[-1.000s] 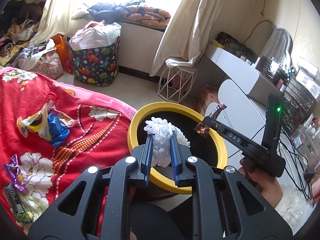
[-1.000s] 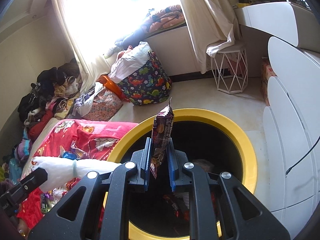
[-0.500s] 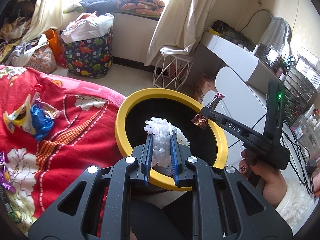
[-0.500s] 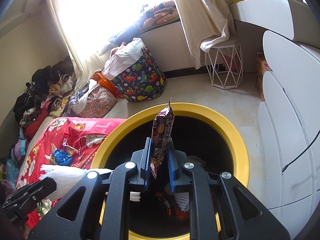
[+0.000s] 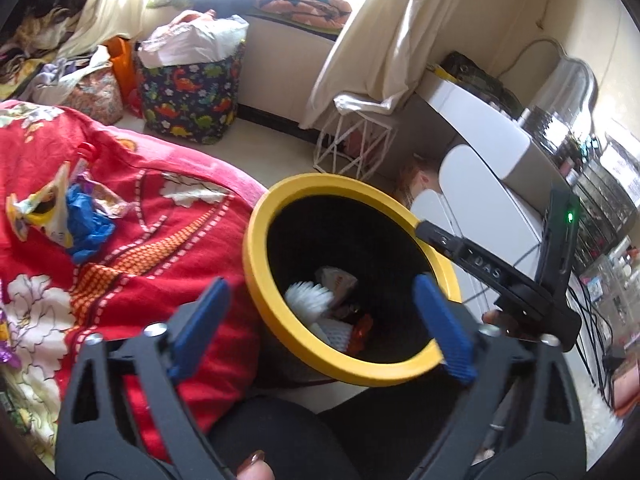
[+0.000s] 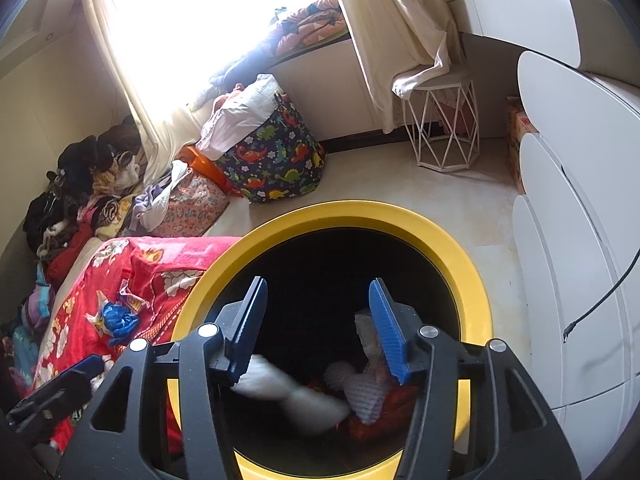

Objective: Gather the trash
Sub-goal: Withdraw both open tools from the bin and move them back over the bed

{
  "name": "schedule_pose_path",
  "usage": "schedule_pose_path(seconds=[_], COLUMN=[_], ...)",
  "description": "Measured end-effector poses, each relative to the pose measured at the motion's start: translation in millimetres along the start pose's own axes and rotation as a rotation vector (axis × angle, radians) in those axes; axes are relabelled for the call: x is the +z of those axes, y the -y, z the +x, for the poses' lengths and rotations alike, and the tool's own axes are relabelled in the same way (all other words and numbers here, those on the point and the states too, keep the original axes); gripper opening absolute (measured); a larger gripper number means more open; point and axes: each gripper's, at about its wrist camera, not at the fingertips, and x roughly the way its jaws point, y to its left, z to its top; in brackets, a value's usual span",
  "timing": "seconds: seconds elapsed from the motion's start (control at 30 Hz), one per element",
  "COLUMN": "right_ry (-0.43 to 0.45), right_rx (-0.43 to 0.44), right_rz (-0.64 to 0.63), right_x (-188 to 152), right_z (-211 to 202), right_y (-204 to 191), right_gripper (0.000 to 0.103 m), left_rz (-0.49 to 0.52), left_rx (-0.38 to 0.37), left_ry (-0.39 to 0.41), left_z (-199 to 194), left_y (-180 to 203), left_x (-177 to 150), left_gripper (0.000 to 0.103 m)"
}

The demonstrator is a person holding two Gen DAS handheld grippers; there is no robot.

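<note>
Opening over one yellow-rimmed bin (image 6: 452, 248): left gripper (image 5: 320, 316), right gripper (image 6: 320, 316), both empty.

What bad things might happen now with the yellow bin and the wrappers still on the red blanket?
1. The yellow bin stands right against the red blanket, so reaching back for the wrappers might bump and tip it.
2. Both the left hand-held gripper and the right hand-held gripper, jaws opening and empty, crowd over the bin's mouth and might knock together.
</note>
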Motion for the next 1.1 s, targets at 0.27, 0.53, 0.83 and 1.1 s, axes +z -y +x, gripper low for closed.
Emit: schedule_pose_path(seconds=[0.27, 0.53, 0.83, 1.1], right_ry=[0.019, 0.029, 0.045, 0.058], right_rx=[0.005, 0.029, 0.066, 0.089], right_rz=[-0.025, -0.064, -0.114, -0.158], right_x=[0, 1, 1, 1], right_z=[-6, -11, -20, -25], right_y=[-10, -23, -46, -65], right_gripper=[0.060, 0.062, 0.062, 0.063], left_rz=[-0.010, -0.014, -0.021, -0.039], left_rx=[0.065, 0.106, 0.137, 0.171], left_ry=[0.033, 0.061, 0.112, 0.152], left_z=[-13, -28, -51, -67], left_y=[-8, -16, -26, -40], left_x=[4, 7, 13, 17], left_gripper=[0.092, 0.092, 0.092, 0.092])
